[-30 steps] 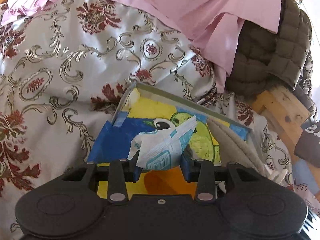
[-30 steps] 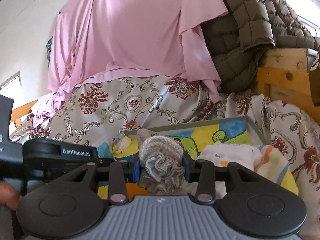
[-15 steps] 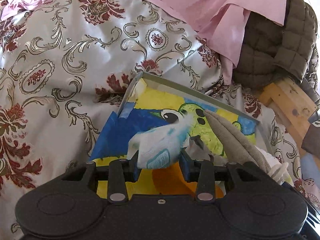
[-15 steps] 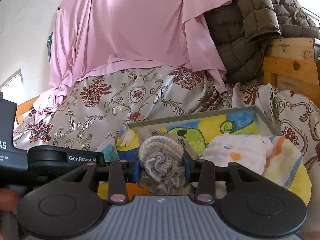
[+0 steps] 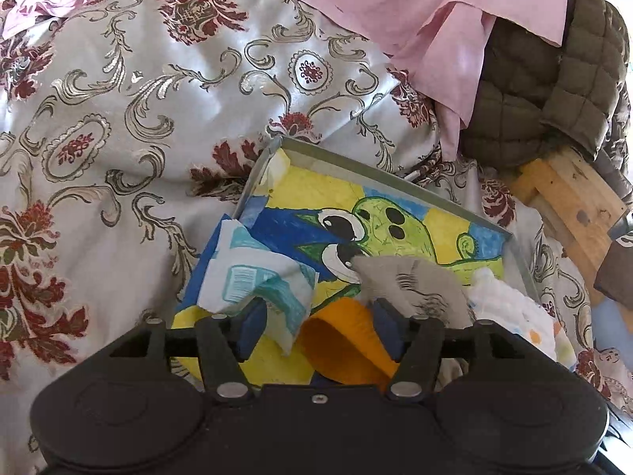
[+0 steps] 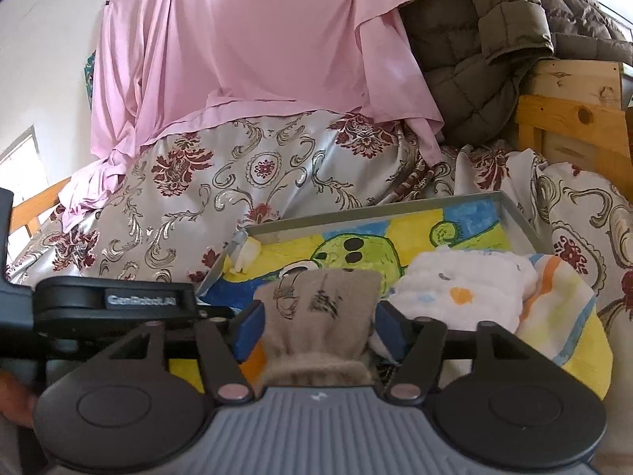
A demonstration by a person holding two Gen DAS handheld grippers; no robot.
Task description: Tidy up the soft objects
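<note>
Task looked mostly along. Metal tray (image 5: 379, 172) with the cartoon-frog liner sat on the floral bedspread (image 5: 118, 118), and it already carried a white folded cloth (image 6: 459, 297) plus a striped towel (image 6: 554, 316) on its right side. Pink sheet (image 6: 257, 39) and olive quilted jacket (image 6: 494, 31) were draped behind, untouched; can't tell if those count as items to sort.

My left gripper (image 5: 314, 326): jaws were opening, about mid-width. The white-and-teal tissue pack (image 5: 257, 277) drooped over my left finger, lying on the tray's left side near the rim. It touched that finger, but the pads weren't pinching it anymore, so I judged it as dropped off. The gap between the fingers showed only the orange patch of the liner.

My right gripper (image 6: 314, 330): jaws were also opening, fairly wide. The beige sock (image 6: 320, 316) with dark print lay between the fingers, resting on the tray middle, next to the white cloth. Small gaps showed on both sides of it, so no squeeze, judged released.

Left to do, as a guess: pull both grippers back clear, tidy the pack off the rim, check for more loose soft stuff outside these views.
</note>
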